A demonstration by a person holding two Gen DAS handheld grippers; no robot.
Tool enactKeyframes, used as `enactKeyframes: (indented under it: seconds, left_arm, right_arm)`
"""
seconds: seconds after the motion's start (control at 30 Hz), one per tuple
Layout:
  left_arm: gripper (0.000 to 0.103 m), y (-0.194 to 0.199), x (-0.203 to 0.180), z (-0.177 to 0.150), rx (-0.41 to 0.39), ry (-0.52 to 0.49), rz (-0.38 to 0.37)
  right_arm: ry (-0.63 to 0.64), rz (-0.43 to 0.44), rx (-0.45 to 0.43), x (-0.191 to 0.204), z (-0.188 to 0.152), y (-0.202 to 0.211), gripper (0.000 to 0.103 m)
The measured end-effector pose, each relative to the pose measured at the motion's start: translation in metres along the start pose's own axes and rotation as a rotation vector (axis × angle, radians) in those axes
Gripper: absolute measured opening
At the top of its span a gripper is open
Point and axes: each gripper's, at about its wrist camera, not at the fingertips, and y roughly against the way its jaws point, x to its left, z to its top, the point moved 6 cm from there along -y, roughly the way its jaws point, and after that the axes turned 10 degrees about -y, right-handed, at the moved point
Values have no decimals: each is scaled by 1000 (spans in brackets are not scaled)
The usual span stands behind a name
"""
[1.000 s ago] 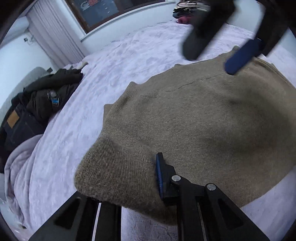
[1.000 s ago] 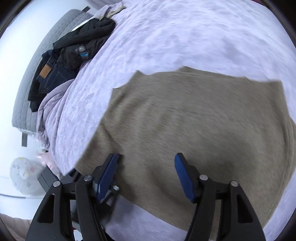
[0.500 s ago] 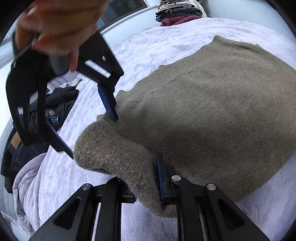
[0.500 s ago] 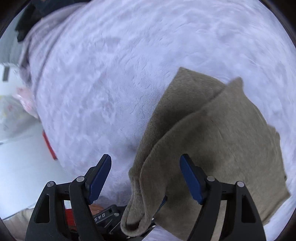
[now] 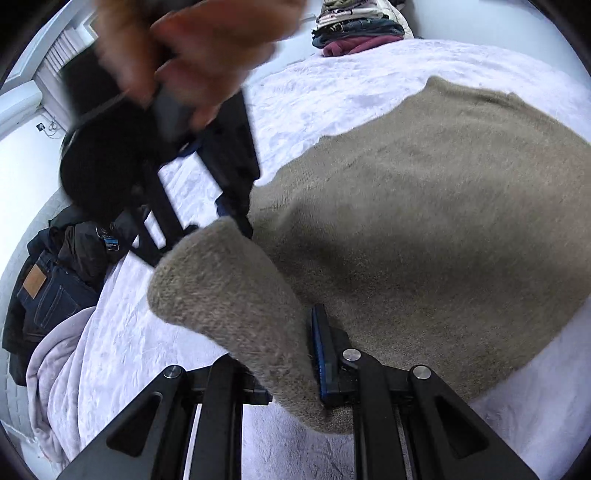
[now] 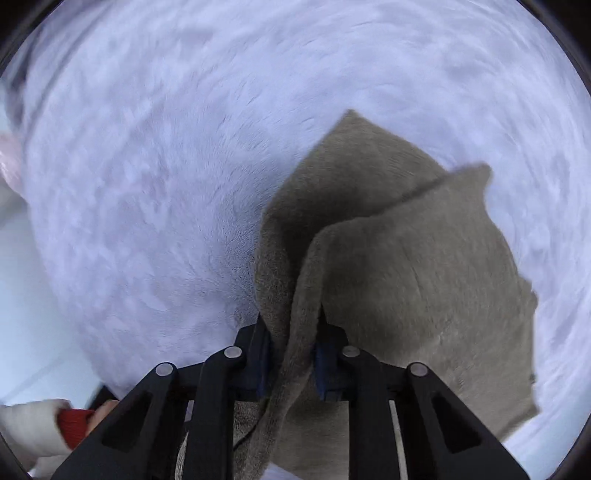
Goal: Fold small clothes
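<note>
An olive-brown knit sweater point(image 5: 424, 229) lies on a pale lilac bedspread point(image 5: 332, 92). My left gripper point(image 5: 291, 373) is shut on a raised fold of the sweater's near edge. My right gripper point(image 6: 290, 350) is shut on a lifted corner of the same sweater point(image 6: 406, 280), which hangs in two layers over the bedspread point(image 6: 166, 166). In the left wrist view the right gripper point(image 5: 225, 206) and the hand holding it show blurred at upper left, at the sweater's left edge.
A heap of dark jeans and jackets point(image 5: 55, 273) lies at the bed's left side, beside a lilac blanket point(image 5: 55, 369). A stack of folded clothes point(image 5: 362, 29) stands at the far edge. A red-cuffed sleeve point(image 6: 74, 424) shows at lower left.
My right gripper moved left across the sweater to its left corner, shut on it and lifted it. My left gripper kept its hold and raised its fold a little.
</note>
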Motion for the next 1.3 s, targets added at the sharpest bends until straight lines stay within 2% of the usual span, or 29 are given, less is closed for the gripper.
enactKeyframes:
  seconds: [0.17, 0.27, 0.3, 0.37, 0.47, 0.6, 0.7, 0.8, 0.9, 1.03, 1.13, 1.17, 1.23, 1.27, 1.3]
  left_arm:
    - [17, 23, 15, 22, -52, 76, -76]
    - [17, 48, 19, 45, -119, 90, -101]
    - [17, 54, 18, 55, -162, 104, -88]
    - [17, 68, 14, 76, -212, 82, -103]
    - [17, 92, -5, 99, -286, 37, -130]
    - [17, 109, -42, 137, -368, -54, -182]
    - [17, 111, -80, 152, -391, -135, -228]
    - [17, 102, -122, 155, -373, -219, -279]
    - [17, 84, -161, 147, -324, -309, -326]
    - [17, 67, -193, 134, -263, -409, -369]
    - [19, 66, -196, 127, -255, -416, -366]
    - [23, 67, -193, 128, -252, -414, -368]
    - [58, 76, -193, 127, -251, -413, -414]
    - [63, 79, -184, 126, -258, -391, -427]
    - [64, 83, -175, 125, -272, -369, -443]
  right_arm:
    - [-126, 252, -154, -42, -33, 44, 20]
    - [-207, 378, -268, -70, -60, 72, 20]
    - [-236, 422, -305, -82, -66, 83, 20]
    - [-285, 494, -390, -103, -86, 102, 20]
    - [-342, 548, -510, -140, -116, 128, 20]
    - [-420, 573, -656, -187, -166, 151, 20]
    - [-502, 596, -730, -219, -205, 153, 20]
    - [-618, 598, -757, -261, -246, 127, 20]
    - [-733, 598, -736, -296, -278, 86, 20]
    - [-876, 620, -668, -323, -294, 16, 20]
    - [-906, 664, -685, -329, -297, -1, 20]
    - [-909, 670, -690, -330, -297, -1, 21]
    - [-915, 692, -687, -328, -294, -1, 24]
    - [-917, 707, -687, -328, -294, 0, 26]
    - [-913, 720, -694, -328, -295, 3, 26]
